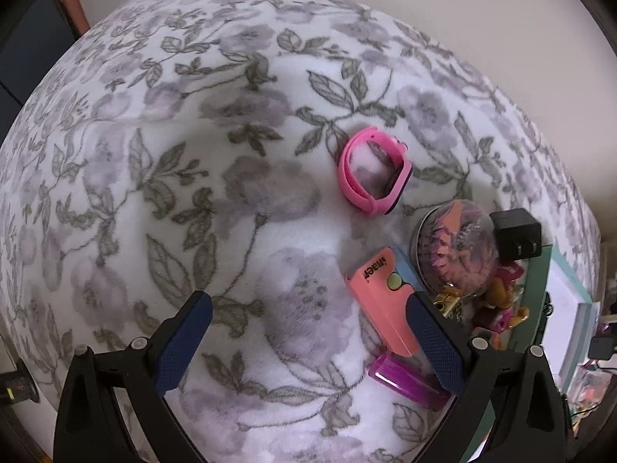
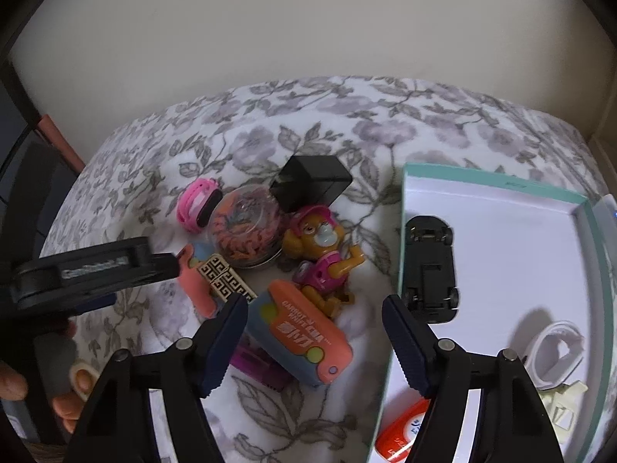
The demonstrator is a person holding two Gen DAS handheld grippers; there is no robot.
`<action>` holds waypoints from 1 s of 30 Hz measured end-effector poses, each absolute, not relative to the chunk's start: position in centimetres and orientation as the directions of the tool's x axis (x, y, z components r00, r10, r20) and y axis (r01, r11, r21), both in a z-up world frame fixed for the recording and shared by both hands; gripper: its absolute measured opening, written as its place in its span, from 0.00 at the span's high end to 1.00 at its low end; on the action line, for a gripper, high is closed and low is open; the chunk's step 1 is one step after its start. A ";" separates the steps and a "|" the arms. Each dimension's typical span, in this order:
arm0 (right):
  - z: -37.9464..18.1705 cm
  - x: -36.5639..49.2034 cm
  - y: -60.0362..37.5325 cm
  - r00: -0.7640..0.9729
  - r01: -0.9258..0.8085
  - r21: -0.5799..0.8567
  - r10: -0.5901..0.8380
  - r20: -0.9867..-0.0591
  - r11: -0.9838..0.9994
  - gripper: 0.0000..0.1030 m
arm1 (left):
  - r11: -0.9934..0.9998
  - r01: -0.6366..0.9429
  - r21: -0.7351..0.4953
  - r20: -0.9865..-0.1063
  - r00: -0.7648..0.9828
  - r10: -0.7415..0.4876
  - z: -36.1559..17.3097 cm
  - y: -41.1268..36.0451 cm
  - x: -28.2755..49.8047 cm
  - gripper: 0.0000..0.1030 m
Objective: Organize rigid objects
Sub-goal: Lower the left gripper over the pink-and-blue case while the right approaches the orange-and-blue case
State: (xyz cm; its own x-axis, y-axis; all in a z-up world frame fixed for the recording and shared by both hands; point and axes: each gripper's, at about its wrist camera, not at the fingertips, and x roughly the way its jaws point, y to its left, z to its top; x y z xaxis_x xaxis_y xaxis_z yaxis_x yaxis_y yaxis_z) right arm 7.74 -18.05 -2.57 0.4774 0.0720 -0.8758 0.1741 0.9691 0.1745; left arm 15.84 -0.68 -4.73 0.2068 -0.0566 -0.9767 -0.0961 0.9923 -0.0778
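Your left gripper hangs spread wide over the floral blanket. Your right gripper, apart and empty, hovers above the orange case beside the box.

A floral blanket spreads below a plain cream wall.

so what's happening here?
A person with a claw in each hand is sorting small items off a floral blanket into a teal-rimmed box. A black toy car, a white band and an orange-and-white item are already in it. The right claw hangs open and empty above an orange case by the box edge. The left claw is open over bare blanket, its right finger beside a pink case. A pink watch is still out.
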 end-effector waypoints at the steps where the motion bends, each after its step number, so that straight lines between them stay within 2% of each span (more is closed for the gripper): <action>1: -2.7 7.8 -17.9 0.471 0.167 0.173 0.075 -0.879 0.971 0.32 | 0.994 -0.088 -0.071 -0.977 0.205 -0.052 -5.0 -1.0 15.9 0.03; 8: -3.2 7.9 -17.9 0.454 0.155 0.186 0.098 -0.886 0.970 0.32 | 0.998 -0.051 -0.028 -0.976 0.218 -0.016 -5.7 -2.5 16.4 0.03; 21: -3.5 7.7 -18.7 0.441 0.164 0.228 0.135 -0.887 0.960 0.34 | 0.999 -0.025 -0.022 -0.967 0.255 -0.015 -6.4 -3.8 16.6 0.02; 26: -3.5 7.6 -18.6 0.436 0.161 0.229 0.139 -0.889 0.960 0.33 | 0.999 -0.029 -0.020 -0.975 0.221 -0.014 -8.4 -5.0 16.9 0.02; 30: -3.4 7.5 -18.9 0.438 0.161 0.246 0.154 -0.886 0.956 0.33 | 1.000 -0.005 0.026 -0.976 0.217 0.027 -9.1 -6.5 16.5 0.03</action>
